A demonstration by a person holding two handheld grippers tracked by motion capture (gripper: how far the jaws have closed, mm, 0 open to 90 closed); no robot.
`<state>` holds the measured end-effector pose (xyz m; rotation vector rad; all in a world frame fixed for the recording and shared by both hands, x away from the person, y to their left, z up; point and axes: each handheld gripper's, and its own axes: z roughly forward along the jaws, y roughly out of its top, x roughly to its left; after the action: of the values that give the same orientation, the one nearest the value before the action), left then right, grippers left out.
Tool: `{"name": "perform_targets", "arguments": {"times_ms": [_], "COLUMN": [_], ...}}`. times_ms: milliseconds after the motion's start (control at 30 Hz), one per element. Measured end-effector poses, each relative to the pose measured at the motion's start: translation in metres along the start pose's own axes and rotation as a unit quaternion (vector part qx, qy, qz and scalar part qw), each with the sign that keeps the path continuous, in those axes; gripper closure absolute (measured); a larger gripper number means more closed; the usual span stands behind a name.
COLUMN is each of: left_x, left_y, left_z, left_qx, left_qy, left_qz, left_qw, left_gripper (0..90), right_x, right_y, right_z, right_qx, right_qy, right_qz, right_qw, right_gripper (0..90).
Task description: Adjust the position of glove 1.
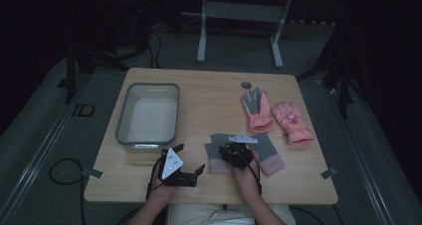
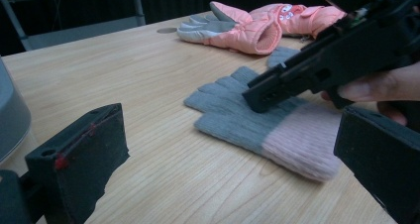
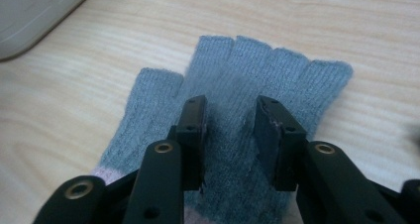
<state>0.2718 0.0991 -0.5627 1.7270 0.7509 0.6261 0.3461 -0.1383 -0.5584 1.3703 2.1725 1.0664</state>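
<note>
Wool lies right between your right gripper's (image 3: 228, 130) fingers (image 3: 194, 135): the jaws stand parted over the palm of the near grey glove (image 3: 257, 70), one on each side of its middle, with nothing pinched yet, and whether the tips already press into the knit you cannot tell. The glove's long axis runs straight ahead of those fingers, pink cuff back beneath the gripper body, stubby fingertips pointing away, the thumb off to the left of the left jaw. Any closing move would likely gather the knit across its width, not along its length. Your right hand is plainly the nearer one; your left gripper (image 1: 179, 171) sits released and empty, jaws wide apart, low over bare table (image 1: 209, 100) just beside the glove's thumb side, looking across at it. Beyond the grey glove's fingertips, well apart, lie two pink gloves (image 1: 276, 116) side by side, and off past your left gripper stands a grey bin (image 1: 123, 116), empty as far as you can see. A second grey glove (image 1: 270, 154) lies just right of your right gripper, partly covered by it from above, so its shape is hard to read.
</note>
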Motion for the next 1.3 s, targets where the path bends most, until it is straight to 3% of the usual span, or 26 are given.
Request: {"name": "perform_targets", "arguments": {"times_ms": [200, 300, 433, 633, 667, 733, 800, 867, 900, 1067, 1300], "left_x": [0.0, 0.001, 0.001, 0.001, 0.001, 0.001, 0.001, 0.001, 0.001, 0.001, 0.001], "left_y": [0.0, 0.0, 0.0, 0.0, 0.0, 0.0, 0.0, 0.0, 0.0, 0.0, 0.0], "left_z": [0.0, 0.0, 0.0, 0.0, 0.0, 0.0, 0.0, 0.0, 0.0, 0.0, 0.0], "left_qx": [-0.001, -0.001, -0.002, -0.002, -0.002, -0.001, -0.002, -0.001, -0.001, -0.001, -0.001], "left_qy": [-0.001, -0.002, -0.002, -0.003, -0.003, -0.002, -0.002, -0.001, -0.001, 0.001, 0.001], "left_qz": [-0.001, -0.002, -0.002, -0.004, -0.004, -0.004, -0.004, -0.005, -0.005, -0.006, -0.004], "left_qw": [1.0, 1.0, 1.0, 1.0, 1.0, 1.0, 1.0, 1.0, 1.0, 1.0, 1.0], "left_gripper": [0.0, 0.0, 0.0, 0.0, 0.0, 0.0, 0.0, 0.0, 0.0, 0.0, 0.0], "right_x": [-0.002, -0.003, -0.008, -0.031, -0.031, -0.046, -0.058, -0.065, -0.082, -0.114, -0.136], "right_y": [0.005, 0.012, 0.027, 0.043, 0.043, 0.044, 0.043, 0.043, 0.041, 0.035, 0.017], "right_z": [0.004, -0.005, -0.025, -0.051, -0.051, -0.058, -0.063, -0.065, -0.069, -0.074, -0.071], "right_qx": [-0.002, -0.01, -0.038, -0.057, -0.057, -0.059, -0.053, -0.053, -0.045, -0.021, 0.022], "right_qy": [-0.004, 0.006, 0.052, 0.071, 0.071, 0.085, 0.085, 0.081, 0.077, 0.07, 0.077], "right_qz": [0.019, 0.023, 0.017, -0.041, -0.041, -0.065, -0.09, -0.1, -0.114, -0.133, -0.171], "right_qw": [0.9998, 0.9997, 0.9978, 0.995, 0.995, 0.9925, 0.9909, 0.9903, 0.9895, 0.9885, 0.982], "right_gripper": [60.6, 58.4, 59.9, 56.6, 56.6, 57.9, 58.3, 58.4, 59.6, 60.5, 61.6]}}
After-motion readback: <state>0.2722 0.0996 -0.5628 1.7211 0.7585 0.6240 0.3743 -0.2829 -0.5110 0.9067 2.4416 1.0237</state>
